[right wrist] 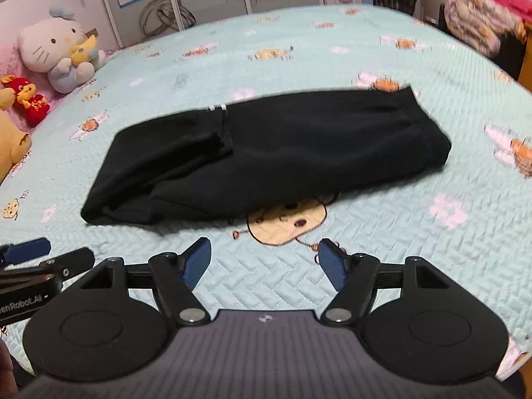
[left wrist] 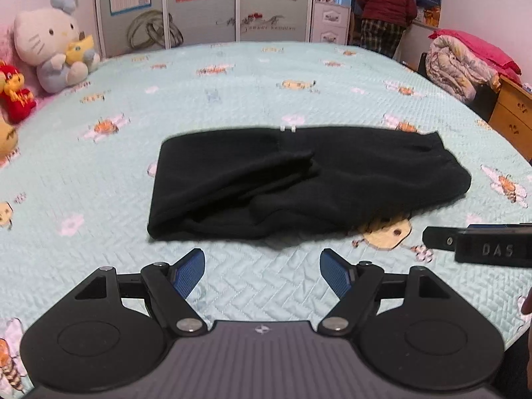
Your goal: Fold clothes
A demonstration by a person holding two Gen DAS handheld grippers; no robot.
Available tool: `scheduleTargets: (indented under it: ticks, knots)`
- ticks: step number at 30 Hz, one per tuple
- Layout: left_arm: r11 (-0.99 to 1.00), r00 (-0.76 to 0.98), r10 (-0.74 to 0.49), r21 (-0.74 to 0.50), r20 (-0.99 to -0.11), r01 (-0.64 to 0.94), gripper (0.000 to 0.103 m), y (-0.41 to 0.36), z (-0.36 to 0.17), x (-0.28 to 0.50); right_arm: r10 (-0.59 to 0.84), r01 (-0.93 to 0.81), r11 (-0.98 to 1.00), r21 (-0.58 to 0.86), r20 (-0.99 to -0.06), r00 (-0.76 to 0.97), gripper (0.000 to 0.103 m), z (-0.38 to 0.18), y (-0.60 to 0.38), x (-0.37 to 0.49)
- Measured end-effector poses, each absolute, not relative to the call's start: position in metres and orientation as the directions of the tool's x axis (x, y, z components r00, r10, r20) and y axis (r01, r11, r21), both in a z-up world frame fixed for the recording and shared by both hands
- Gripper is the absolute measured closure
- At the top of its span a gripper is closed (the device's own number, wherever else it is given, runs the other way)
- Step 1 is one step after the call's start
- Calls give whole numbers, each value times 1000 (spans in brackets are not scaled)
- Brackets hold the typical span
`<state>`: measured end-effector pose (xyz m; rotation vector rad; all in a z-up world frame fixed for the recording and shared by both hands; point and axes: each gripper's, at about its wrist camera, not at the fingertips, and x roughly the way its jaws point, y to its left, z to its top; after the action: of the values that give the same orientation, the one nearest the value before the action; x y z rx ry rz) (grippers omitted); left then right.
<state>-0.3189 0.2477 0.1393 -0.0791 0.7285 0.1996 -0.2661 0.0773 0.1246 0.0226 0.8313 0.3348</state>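
Two blue-padded fingers of the left gripper [left wrist: 262, 274] stood wide apart and empty in the left wrist view, above the quilted bedspread [left wrist: 232, 76]; folded black trousers [left wrist: 299, 179] lay just beyond them; the right gripper's side showed at the edge. From the right wrist, the right gripper [right wrist: 264, 264] gaped empty too; the trousers [right wrist: 282, 153] lay ahead, mid-bed, near a Hello Kitty plush [right wrist: 56, 50].

Bare quilt [left wrist: 259, 286] lies open before the folded black garment [left wrist: 299, 179]; plush toys [left wrist: 53, 46] crowd the far-left edge.
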Motion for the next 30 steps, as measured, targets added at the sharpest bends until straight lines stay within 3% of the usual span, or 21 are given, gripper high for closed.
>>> scheduleTargets:
  ticks: [12, 30]
  knots:
    - [983, 793, 137, -14, -594, -181, 19, 222, 193, -341, 298, -306, 946, 102, -642, 707, 30, 176, 75, -295]
    - [985, 824, 140, -6, -549, -172, 18, 207, 218, -365, 306, -320, 944, 84, -584, 751, 30, 207, 72, -325]
